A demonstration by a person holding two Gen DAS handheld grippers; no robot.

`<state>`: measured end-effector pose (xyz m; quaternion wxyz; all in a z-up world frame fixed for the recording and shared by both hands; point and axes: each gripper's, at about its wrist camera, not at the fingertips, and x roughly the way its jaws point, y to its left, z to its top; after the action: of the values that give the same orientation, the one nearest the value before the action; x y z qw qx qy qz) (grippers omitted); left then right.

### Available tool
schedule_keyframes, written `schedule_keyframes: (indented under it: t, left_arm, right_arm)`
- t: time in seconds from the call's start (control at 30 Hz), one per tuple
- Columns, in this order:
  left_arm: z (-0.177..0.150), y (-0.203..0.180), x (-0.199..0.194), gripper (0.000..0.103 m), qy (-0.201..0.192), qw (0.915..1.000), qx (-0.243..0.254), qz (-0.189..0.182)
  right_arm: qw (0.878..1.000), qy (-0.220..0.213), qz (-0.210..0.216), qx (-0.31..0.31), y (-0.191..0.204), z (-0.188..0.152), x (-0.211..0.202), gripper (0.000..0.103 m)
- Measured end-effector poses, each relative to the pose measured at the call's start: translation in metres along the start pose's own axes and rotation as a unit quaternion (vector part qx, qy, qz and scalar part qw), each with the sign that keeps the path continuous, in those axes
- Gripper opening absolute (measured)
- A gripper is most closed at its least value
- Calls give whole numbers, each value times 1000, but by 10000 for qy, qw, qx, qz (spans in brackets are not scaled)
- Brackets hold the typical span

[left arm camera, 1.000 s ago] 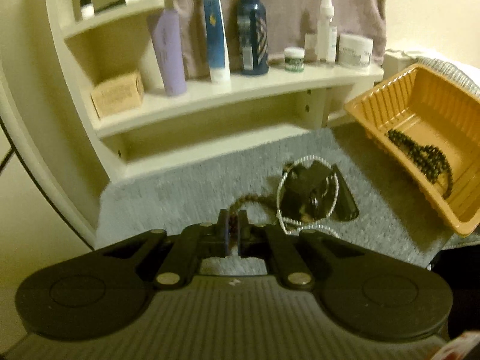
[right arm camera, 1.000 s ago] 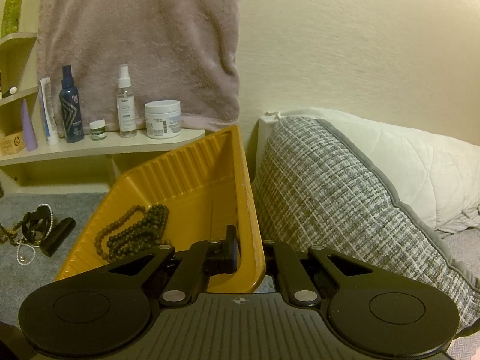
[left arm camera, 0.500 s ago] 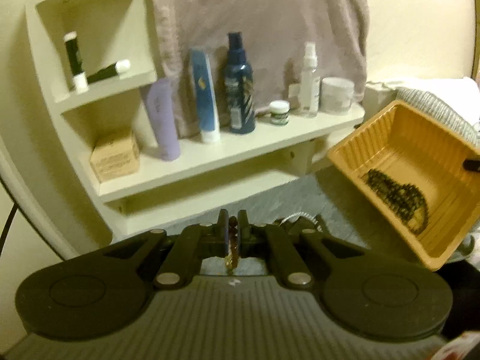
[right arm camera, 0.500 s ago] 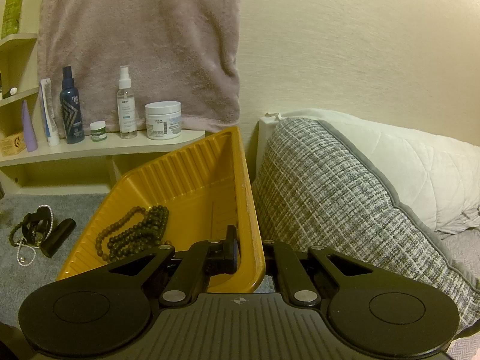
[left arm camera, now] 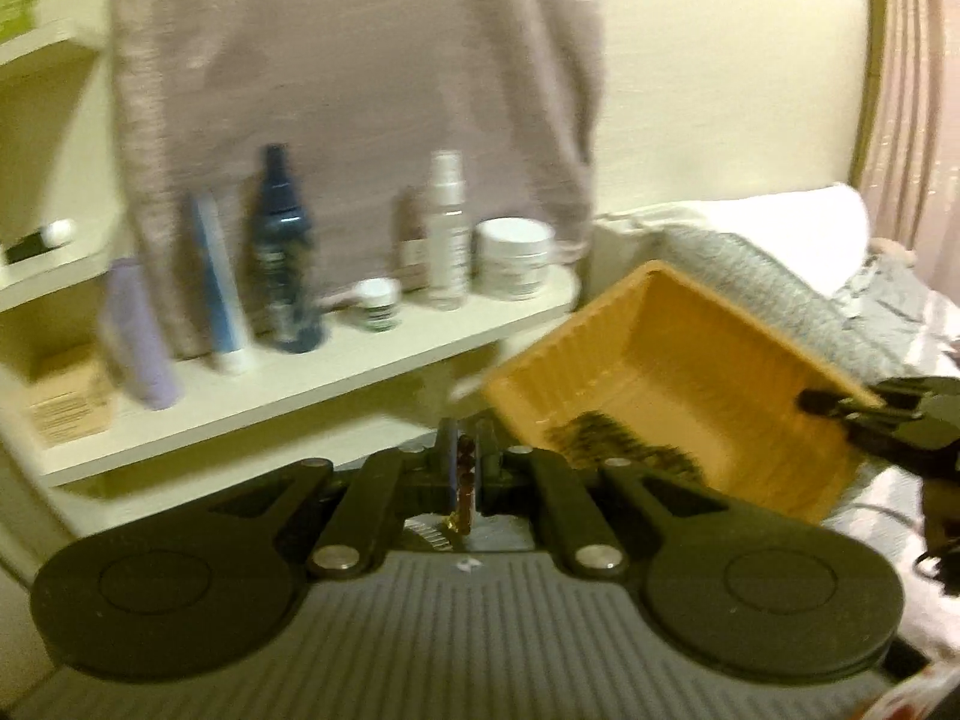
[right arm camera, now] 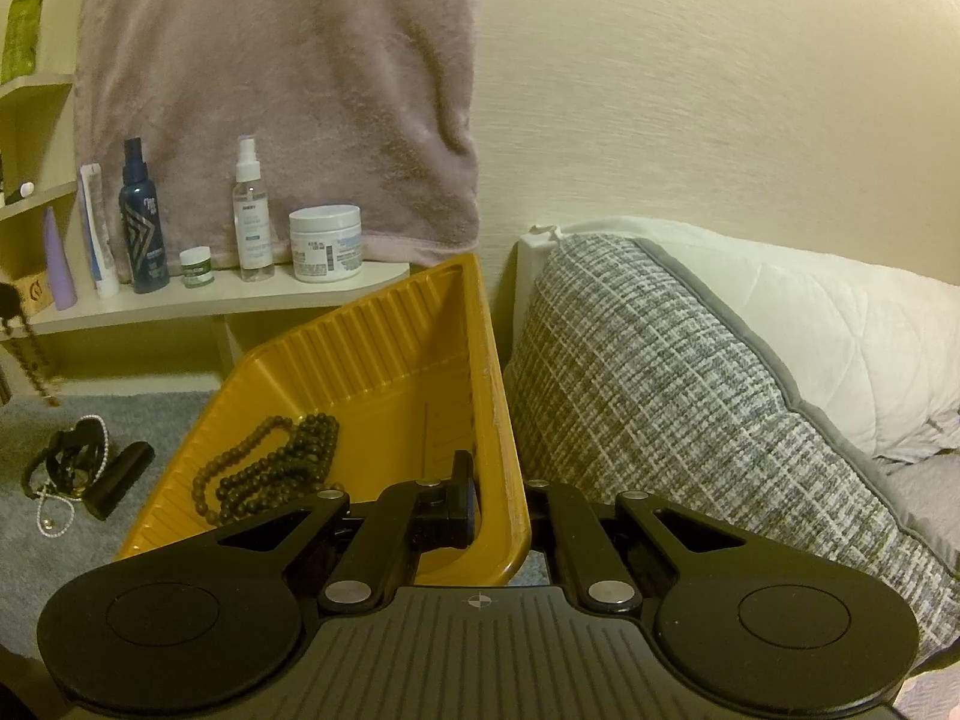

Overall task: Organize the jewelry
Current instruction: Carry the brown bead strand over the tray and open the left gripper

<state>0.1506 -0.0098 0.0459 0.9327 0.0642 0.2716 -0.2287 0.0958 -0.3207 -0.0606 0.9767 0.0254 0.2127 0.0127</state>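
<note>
A grey carpet [right arm camera: 150, 420] carries a black strap tangle with a pearl string [right arm camera: 63, 471] and, at its 3 o'clock, a black tube [right arm camera: 120, 480].

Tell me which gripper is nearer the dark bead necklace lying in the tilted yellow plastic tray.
Right. The right gripper clamps the tray wall beside the necklace; the left gripper hangs outside the tray.

Tilted tray [right arm camera: 384, 354] mouth open toward rug [right arm camera: 150, 414]; shelf [right arm camera: 240, 294] behind, cushion [right arm camera: 660, 390] prob. tight alongside.

Toiletry bottles [right arm camera: 143, 222] on shelf [right arm camera: 252, 294], towel [right arm camera: 282, 90], pillow [right arm camera: 690, 384]
</note>
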Motion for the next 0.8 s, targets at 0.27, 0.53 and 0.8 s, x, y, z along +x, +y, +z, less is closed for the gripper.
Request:
schedule_keyframes:
  t: [0.27,0.53,0.8]
  left_arm:
    - [2,-50,28,4,59,9978,-42,-654]
    - [-9,-84,50,4,301,9942,3,-1037]
    - [-24,-95,64,4,565,9919,8,-1137]
  right_arm:
    - [10000,3,16,57,-1,-1,0,5]
    - [9999,-8,30,100,-2,-2,-1,5]
    - [9999,1,29,126,-2,-3,-2,5]
